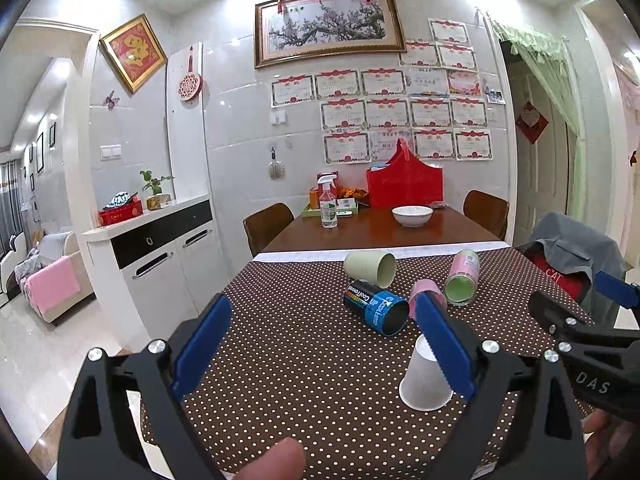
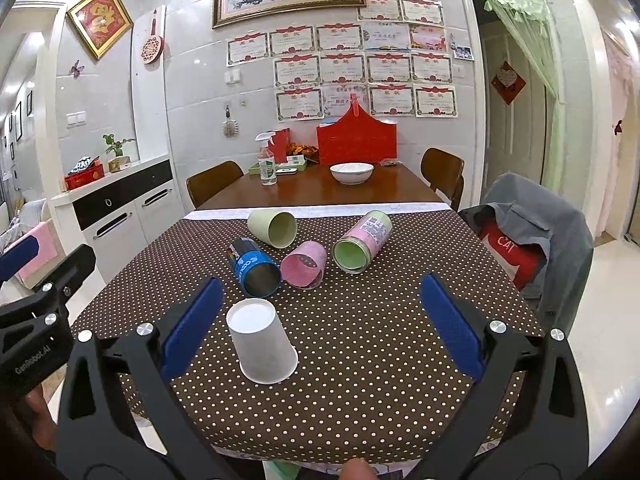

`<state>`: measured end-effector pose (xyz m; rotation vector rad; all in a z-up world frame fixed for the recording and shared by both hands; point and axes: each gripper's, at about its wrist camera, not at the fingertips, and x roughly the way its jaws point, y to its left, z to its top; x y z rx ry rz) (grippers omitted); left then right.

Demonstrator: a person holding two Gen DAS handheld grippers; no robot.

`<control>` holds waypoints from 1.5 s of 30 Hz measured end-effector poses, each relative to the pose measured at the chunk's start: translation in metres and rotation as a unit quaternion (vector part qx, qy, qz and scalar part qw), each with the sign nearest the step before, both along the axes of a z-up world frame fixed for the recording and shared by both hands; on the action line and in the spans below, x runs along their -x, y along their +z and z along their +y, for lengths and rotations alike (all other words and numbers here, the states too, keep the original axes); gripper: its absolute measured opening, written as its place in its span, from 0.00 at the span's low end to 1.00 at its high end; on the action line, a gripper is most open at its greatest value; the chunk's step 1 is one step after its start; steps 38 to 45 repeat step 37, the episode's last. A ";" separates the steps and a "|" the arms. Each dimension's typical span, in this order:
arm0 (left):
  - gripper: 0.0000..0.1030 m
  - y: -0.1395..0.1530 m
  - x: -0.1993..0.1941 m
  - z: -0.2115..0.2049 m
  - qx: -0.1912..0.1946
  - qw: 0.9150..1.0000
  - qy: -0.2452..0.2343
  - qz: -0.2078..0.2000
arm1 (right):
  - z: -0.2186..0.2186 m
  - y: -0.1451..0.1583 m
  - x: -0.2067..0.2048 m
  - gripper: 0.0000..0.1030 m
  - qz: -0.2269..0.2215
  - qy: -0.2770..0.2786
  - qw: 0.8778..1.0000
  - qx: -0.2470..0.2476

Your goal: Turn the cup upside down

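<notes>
- My white paper cup [image 2: 262, 342] is already sitting mouth-down on the brown polka-dot desk [image 2: 380, 360], near the front edge — so by the look of it the flip is done, or there's another cup to go.
- Both my tools are empty: the left gripper [image 1: 322, 344] has its blue fingers [image 1: 202, 346] spread wide, and the right gripper [image 2: 320, 328] is spread wide too, with the paper cup just inside its left finger, not touching as far as I can tell.
- Four more are lying on their sides further back: a pale green plastic cup [image 2: 273, 228], a black-and-blue printed can [image 2: 254, 266], a pink speckled cup [image 2: 303, 264] and a pink tube with a green inside [image 2: 360, 242].
- Handling guess: the paper cup is feather-light and thin-walled — pinch hard and it'll crumple. I'd take it mid-wall, gently.
- The ones on their sides could roll away when nudged, so I'd close across the body, not the rim.
</notes>
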<state>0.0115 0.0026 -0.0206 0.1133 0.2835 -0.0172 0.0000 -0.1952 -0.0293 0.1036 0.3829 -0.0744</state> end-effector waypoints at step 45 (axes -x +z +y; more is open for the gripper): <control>0.96 0.007 0.003 0.002 0.005 1.000 -0.005 -0.003 | 0.006 0.004 0.001 0.94 -0.001 0.002 1.000 -0.003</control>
